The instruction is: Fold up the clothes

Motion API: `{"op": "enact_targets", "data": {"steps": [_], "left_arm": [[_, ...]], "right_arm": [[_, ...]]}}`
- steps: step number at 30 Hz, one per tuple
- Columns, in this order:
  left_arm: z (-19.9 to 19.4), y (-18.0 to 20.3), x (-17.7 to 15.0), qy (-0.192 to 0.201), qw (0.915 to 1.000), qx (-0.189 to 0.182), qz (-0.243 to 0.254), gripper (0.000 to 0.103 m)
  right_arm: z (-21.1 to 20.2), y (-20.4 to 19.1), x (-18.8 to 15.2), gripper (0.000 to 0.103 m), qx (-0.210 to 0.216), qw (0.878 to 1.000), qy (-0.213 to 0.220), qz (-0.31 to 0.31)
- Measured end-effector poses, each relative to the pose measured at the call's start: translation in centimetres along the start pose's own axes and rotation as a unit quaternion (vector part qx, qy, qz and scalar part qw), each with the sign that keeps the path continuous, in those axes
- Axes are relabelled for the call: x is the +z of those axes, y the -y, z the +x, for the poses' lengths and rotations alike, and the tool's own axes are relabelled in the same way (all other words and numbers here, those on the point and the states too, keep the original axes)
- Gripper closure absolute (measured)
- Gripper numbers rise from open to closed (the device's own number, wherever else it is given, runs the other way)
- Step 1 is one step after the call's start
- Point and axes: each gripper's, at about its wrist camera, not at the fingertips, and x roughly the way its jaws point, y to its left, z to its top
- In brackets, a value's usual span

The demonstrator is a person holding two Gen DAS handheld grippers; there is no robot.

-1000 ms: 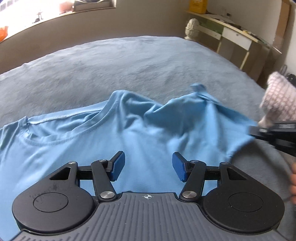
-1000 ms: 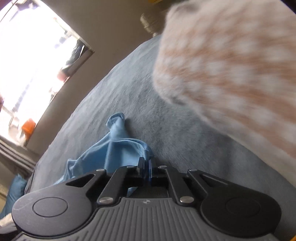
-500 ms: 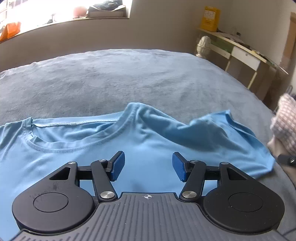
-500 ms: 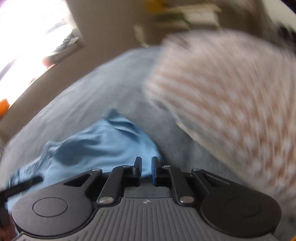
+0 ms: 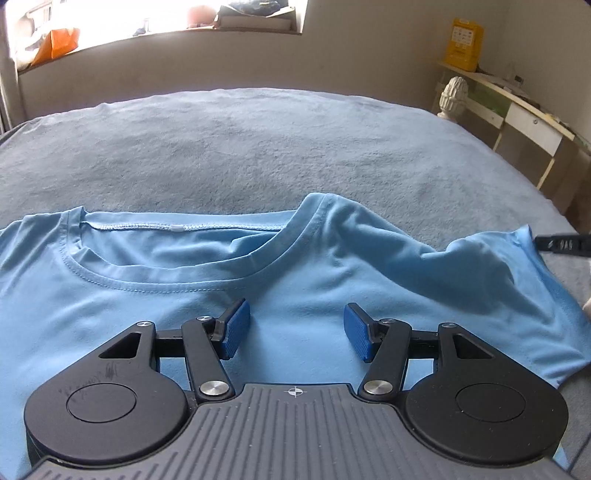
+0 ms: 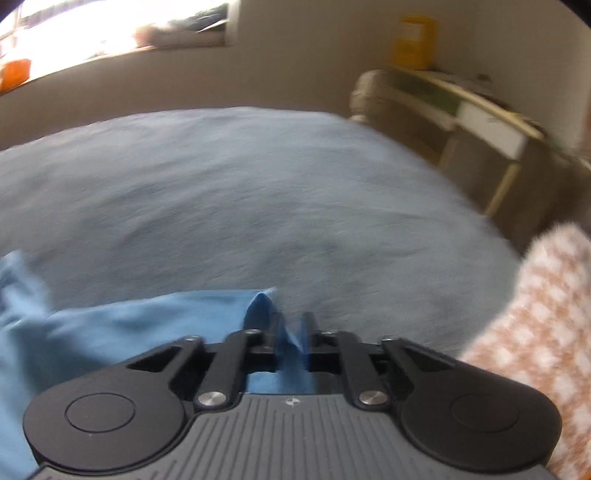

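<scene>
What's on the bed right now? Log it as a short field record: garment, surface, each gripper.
garment: light blue T-shirt, lying spread with its collar away from the camera, wrinkled toward the right sleeve
surface: grey-blue bed cover
left gripper: open, above the shirt's chest, holding nothing
right gripper: nearly closed, a fold of the shirt's edge between its fingers
other: checked sleeve beside the right gripper

T-shirt [image 5: 303, 280] lies on the bed [image 5: 258, 147], collar [image 5: 177, 266] toward the windowsill [image 5: 159, 33]; desk [image 5: 517, 107] stands right of the bed
</scene>
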Motion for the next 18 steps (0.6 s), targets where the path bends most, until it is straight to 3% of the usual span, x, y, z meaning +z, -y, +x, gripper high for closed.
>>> {"op": "enact_targets", "data": {"steps": [3, 8, 10, 12, 14, 15, 18], "left_arm": [[-0.1, -0.1, -0.1, 0.004, 1.0000, 0.000, -0.001, 0.046], [-0.1, 0.1, -0.4, 0.013, 0.9999, 0.001, 0.000, 0.046], [-0.1, 0.1, -0.5, 0.017, 0.9998, 0.000, -0.001, 0.046], [-0.1, 0.0, -0.7, 0.023, 0.9997, -0.001, -0.002, 0.046], [0.0, 0.0, -0.8, 0.026, 0.9996, -0.002, -0.001, 0.046], [-0.1, 0.0, -0.9, 0.028, 0.9996, -0.001, 0.001, 0.046], [0.0, 0.2, -1.2, 0.034, 0.9994, 0.002, 0.011, 0.046]], "right_arm": [[-0.3, -0.9, 0.4, 0.101, -0.052, 0.998, 0.030, -0.010], [-1.5, -1.7, 1.4, 0.092, -0.071, 0.994, 0.086, -0.018], [-3.3, -1.8, 1.8, 0.081, 0.006, 0.991, 0.126, -0.033], [-4.1, -2.8, 2.6, 0.068, 0.120, 0.983, 0.122, -0.068], [-3.4, -3.7, 3.7, 0.067, 0.262, 0.959, 0.065, -0.090], [-2.9, -4.4, 4.1, 0.067, 0.294, 0.949, 0.043, -0.103], [-0.8, -6.9, 5.3, 0.067, 0.325, 0.936, -0.016, -0.137]]}}
